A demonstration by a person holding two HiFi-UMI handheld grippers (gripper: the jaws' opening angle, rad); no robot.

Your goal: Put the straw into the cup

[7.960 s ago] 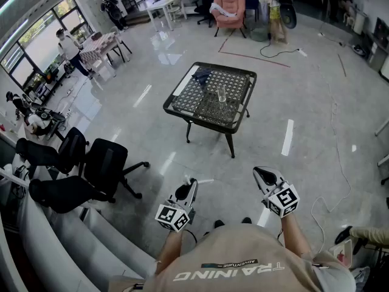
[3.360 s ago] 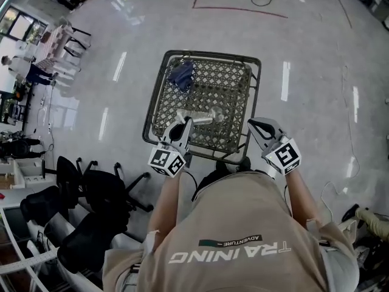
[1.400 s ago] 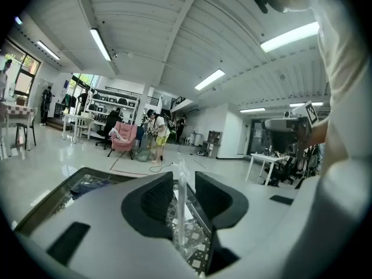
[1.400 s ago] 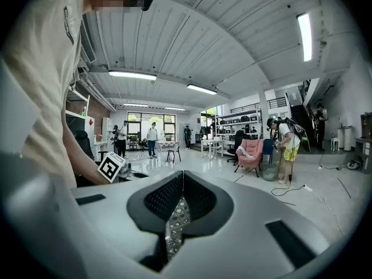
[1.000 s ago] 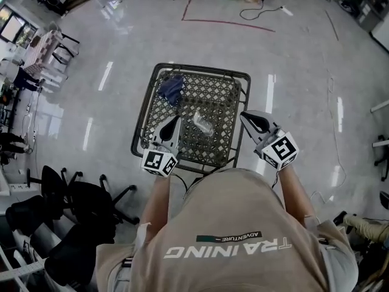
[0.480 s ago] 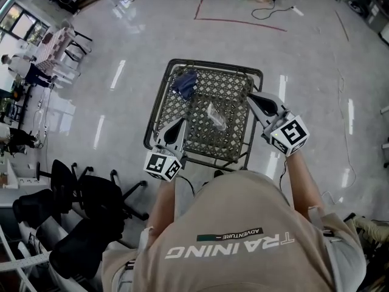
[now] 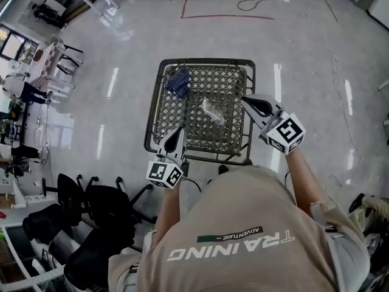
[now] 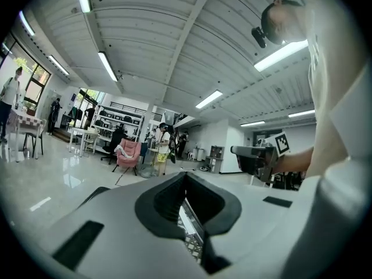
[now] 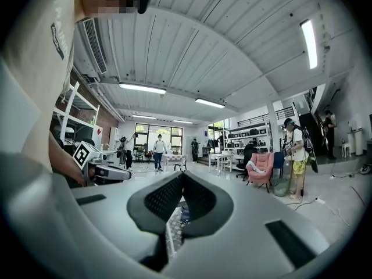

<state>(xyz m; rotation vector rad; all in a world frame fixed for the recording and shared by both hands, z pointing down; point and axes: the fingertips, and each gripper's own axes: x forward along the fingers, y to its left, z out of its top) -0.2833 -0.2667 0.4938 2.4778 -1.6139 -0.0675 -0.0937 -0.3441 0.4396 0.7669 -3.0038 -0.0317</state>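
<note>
A clear cup (image 7: 213, 111) stands near the middle of a black lattice-top table (image 7: 159, 111). I cannot make out a straw in any view. My left gripper (image 7: 177, 132) is shut and empty, hovering over the table's near left corner and pointing across it. My right gripper (image 7: 244, 100) is also shut and empty, at the table's right edge, to the right of the cup. In the left gripper view the jaws (image 8: 186, 176) meet with the lattice (image 8: 192, 244) showing below them. The right gripper view shows its jaws (image 9: 182, 176) closed too, with the left gripper (image 9: 107, 171) off to the side.
A dark blue cloth (image 7: 178, 82) lies at the table's far left corner. Black office chairs (image 7: 100, 202) stand on the floor to my left. Shiny floor surrounds the table, with a cable (image 7: 255, 2) and red tape lines beyond it.
The left gripper has drawn back toward the table's near edge. The right gripper has shifted slightly farther along the right edge. Both stay shut.
</note>
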